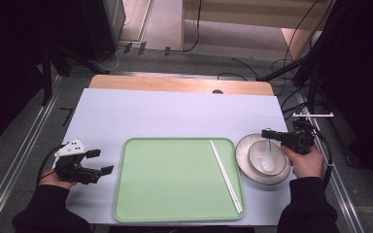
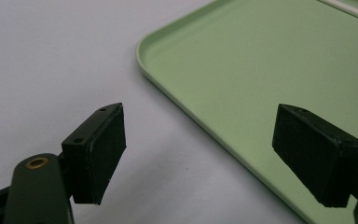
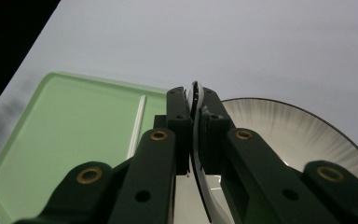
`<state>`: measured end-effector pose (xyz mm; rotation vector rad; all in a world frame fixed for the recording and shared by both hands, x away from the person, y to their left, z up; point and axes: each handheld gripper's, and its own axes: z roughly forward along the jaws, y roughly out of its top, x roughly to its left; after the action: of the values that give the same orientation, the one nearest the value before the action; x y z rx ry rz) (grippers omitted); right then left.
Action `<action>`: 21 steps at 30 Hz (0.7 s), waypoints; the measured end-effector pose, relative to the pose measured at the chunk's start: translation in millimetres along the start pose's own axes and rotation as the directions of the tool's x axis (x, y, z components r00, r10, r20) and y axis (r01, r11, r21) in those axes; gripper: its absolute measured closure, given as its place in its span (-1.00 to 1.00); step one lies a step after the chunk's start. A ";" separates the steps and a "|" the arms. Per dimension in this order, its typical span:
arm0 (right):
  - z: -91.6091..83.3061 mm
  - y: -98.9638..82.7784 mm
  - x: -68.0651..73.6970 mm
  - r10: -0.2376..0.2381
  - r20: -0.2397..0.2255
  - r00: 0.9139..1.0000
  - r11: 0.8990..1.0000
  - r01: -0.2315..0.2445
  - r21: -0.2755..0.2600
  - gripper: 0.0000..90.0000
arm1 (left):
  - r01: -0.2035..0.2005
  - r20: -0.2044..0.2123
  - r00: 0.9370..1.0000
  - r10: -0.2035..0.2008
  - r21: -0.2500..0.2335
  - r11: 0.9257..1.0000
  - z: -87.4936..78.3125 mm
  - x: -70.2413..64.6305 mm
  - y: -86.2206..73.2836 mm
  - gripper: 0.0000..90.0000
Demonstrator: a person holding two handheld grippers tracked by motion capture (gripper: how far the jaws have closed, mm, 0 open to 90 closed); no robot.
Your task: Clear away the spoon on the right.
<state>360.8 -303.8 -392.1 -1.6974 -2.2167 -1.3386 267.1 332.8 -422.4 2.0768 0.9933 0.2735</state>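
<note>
A: Holding the spoon (image 1: 269, 154) by its handle, the right tool (image 1: 267, 134) is closed tight on it, the two pads pressing the thin white handle from both sides. The spoon head is in the small bowl (image 1: 257, 156), which stands on the plate (image 1: 245, 145) at the right of the green tray (image 1: 175, 179).

B: And the left tool (image 1: 102, 161)?

A: It rests on the bench (image 1: 175, 111) just beside the left edge of the tray, jaws wide apart, nothing between them.

B: How to do this step well, in your opinion?

A: I think the spoon should be lifted straight up until its head is free from the bowl rim, and only then carried to the side. The handle is thin and smooth, so it can turn between the pads; a slow move and a level wrist will help.

B: Where should it go?

A: Probably on the tray, near the chopsticks (image 1: 226, 175) that lie along its right side. Better to put it down gently and not on top of them
</note>
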 end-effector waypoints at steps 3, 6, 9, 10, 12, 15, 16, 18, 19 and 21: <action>-2.1 0.8 1.5 0.004 -0.008 1.000 1.000 -0.004 -0.010 0.91 | 0.001 -0.002 1.000 -0.001 -0.003 1.000 -0.1 -0.1 0.0 -0.61; -5.0 2.4 4.8 0.005 -0.013 1.000 1.000 -0.005 -0.006 0.91 | 0.000 0.000 1.000 0.000 -0.004 1.000 -0.2 0.1 0.0 -0.61; -7.4 3.2 7.5 0.002 -0.012 1.000 1.000 -0.002 -0.007 0.91 | 0.001 0.000 1.000 -0.001 -0.006 1.000 -0.3 0.1 0.0 -0.61; -10.3 4.4 9.9 -0.001 -0.012 1.000 1.000 0.001 -0.011 0.91 | 0.001 0.000 1.000 -0.001 -0.006 1.000 -0.4 0.1 0.0 -0.61; -11.8 4.9 11.1 -0.003 -0.015 1.000 1.000 0.003 -0.014 0.91 | 0.001 0.000 1.000 -0.001 -0.006 1.000 -0.3 0.1 -0.1 -0.61; -17.0 6.3 16.2 -0.004 -0.027 1.000 1.000 0.003 -0.019 0.91 | 0.001 0.001 1.000 -0.001 -0.008 1.000 -0.2 0.0 0.0 -0.61; -17.0 6.3 16.2 -0.004 -0.027 1.000 1.000 0.003 -0.019 0.91 | 0.001 0.001 1.000 -0.001 -0.008 1.000 -0.3 -0.1 0.0 -0.61; -19.1 6.9 19.5 -0.004 -0.030 1.000 1.000 0.004 -0.019 0.91 | 0.000 0.000 1.000 0.000 -0.009 1.000 -0.3 0.0 -0.1 -0.61; -20.1 7.3 21.2 -0.008 -0.030 1.000 1.000 0.007 -0.020 0.91 | 0.000 -0.002 1.000 0.000 -0.006 1.000 -0.5 0.0 -0.1 -0.61; -21.4 7.9 23.9 -0.017 -0.035 0.999 1.000 0.016 -0.023 0.91 | 0.000 -0.002 1.000 -0.001 -0.006 1.000 -0.5 0.1 -0.1 -0.61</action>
<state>348.2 -299.1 -361.9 -1.6529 -2.2099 -1.3915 266.8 333.2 -422.2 2.0709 0.9930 0.2784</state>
